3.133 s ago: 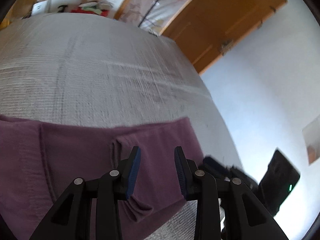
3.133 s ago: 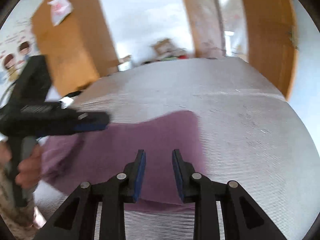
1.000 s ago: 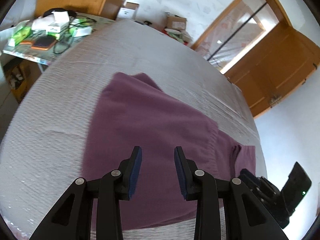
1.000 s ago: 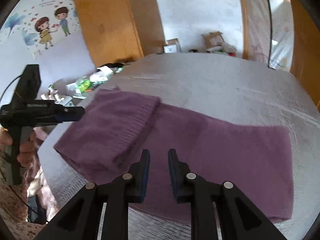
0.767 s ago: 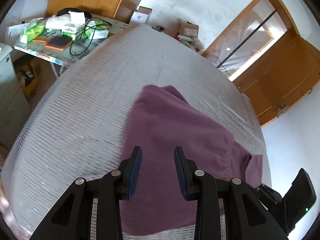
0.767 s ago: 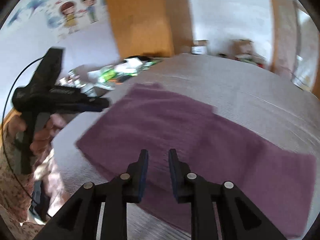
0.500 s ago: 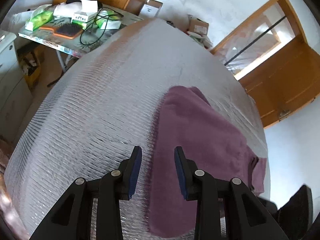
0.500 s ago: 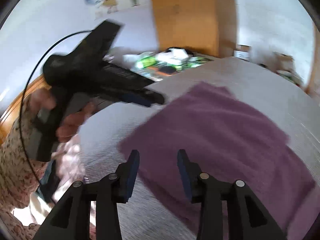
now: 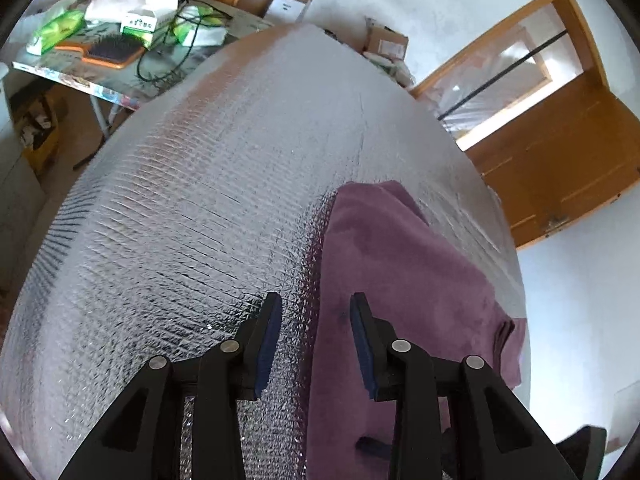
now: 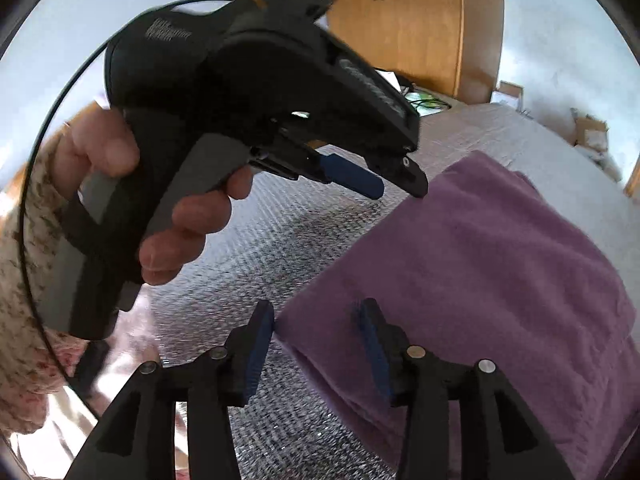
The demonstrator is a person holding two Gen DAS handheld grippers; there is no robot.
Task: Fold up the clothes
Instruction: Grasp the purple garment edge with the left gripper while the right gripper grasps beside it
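Garment: your purple knit garment [image 9: 404,280] lies folded flat on the silver quilted cover [image 9: 192,216]. The nap is soft and fuzzy, the left edge runs straight, and a doubled hem shows at its far right end.
Left surroundings: beyond the cover's far left corner you have a side table [image 9: 100,76] crowded with green packets, a hairbrush [image 9: 114,50], small boxes and cables.
Right surroundings: cardboard boxes [image 9: 386,42] sit against the far wall, with a wooden door [image 9: 560,160] right of them.
In the way: in the right wrist view, your left hand [image 10: 160,200] and the gripper body fill the upper left, hiding the cover behind them.
Left gripper: your left gripper [image 9: 316,334] stands spread, its jaws having just widened a little. It hangs over the garment's left edge, the cloth lying below the right pad and bare cover below the left. Nothing is pinched.
Right gripper: your right gripper [image 10: 316,344] has just been opening and stands spread. The garment's near left corner lies between its pads, without being squeezed.
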